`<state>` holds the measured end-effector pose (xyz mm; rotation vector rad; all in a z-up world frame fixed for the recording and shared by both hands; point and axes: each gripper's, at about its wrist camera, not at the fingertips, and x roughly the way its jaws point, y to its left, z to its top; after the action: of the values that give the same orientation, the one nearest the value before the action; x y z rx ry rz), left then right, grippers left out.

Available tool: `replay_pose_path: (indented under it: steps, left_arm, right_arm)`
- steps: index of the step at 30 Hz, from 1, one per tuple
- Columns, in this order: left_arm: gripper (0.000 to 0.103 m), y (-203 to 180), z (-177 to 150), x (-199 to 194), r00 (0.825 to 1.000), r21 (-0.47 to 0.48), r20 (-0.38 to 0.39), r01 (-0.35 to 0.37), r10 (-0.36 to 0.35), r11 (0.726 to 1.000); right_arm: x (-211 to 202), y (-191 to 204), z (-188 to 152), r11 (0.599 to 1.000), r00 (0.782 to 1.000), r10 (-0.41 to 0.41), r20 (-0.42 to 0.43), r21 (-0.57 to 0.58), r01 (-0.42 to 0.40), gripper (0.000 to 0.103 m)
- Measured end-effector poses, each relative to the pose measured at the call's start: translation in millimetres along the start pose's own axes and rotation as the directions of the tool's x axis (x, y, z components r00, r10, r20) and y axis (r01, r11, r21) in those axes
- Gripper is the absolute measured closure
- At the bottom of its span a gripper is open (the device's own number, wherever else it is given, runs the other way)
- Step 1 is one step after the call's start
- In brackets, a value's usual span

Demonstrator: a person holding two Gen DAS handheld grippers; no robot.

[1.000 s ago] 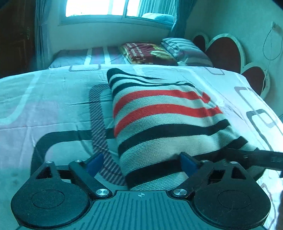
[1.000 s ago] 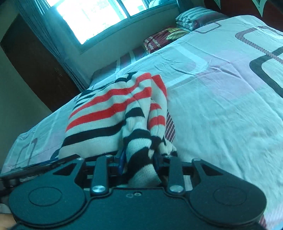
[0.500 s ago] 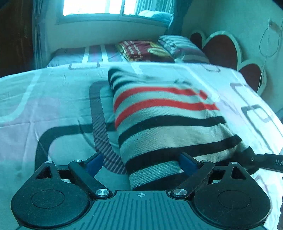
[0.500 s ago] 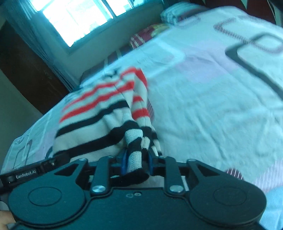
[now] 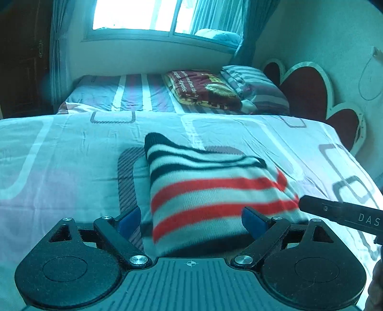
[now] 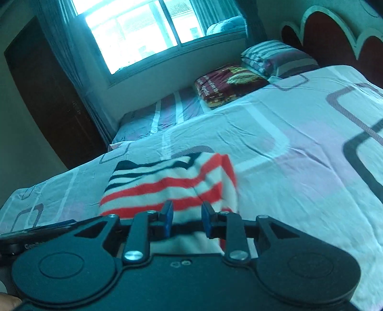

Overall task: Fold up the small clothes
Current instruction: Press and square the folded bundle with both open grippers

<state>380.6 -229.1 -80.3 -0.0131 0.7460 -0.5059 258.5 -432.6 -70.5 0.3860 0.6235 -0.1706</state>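
Note:
A small knitted sweater (image 5: 210,189) with black, white and red stripes lies folded on the bed sheet (image 5: 59,167). My left gripper (image 5: 191,217) is open, its blue pads standing wide on either side of the sweater's near edge. In the right wrist view the sweater (image 6: 172,181) lies just ahead of my right gripper (image 6: 186,215), whose blue pads are parted with nothing between them. The right gripper's black finger (image 5: 340,213) shows at the sweater's right side in the left wrist view.
The bed is covered by a pale sheet with grey and black rounded-square patterns (image 6: 299,155). A second bed behind holds a dark red folded blanket (image 5: 203,88) and a striped pillow (image 5: 253,86). A heart-shaped headboard (image 5: 308,88) stands at the right, a window (image 5: 143,14) at the back.
The right gripper held a bunched end of the sweater, carried it forward over the rest, then opened and let it go. The sweater now lies shorter, red stripes nearest. The left gripper stayed open.

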Motion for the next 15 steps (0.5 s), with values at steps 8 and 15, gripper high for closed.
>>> replay_pose_path:
  steps: [8,15]
  left_arm:
    - [0.012,8,20,65,0.996,-0.046,-0.073,-0.059,0.056,0.997]
    - [0.011,14,15,99,0.994,-0.096,-0.091,-0.071,0.062,0.993]
  right_arm:
    - [62,9,25,0.994,0.997,-0.071,-0.02,-0.084,0.069,0.076]
    - [92,4,5,0.974,0.993,-0.121,-0.007,-0.194,0.117,0.076]
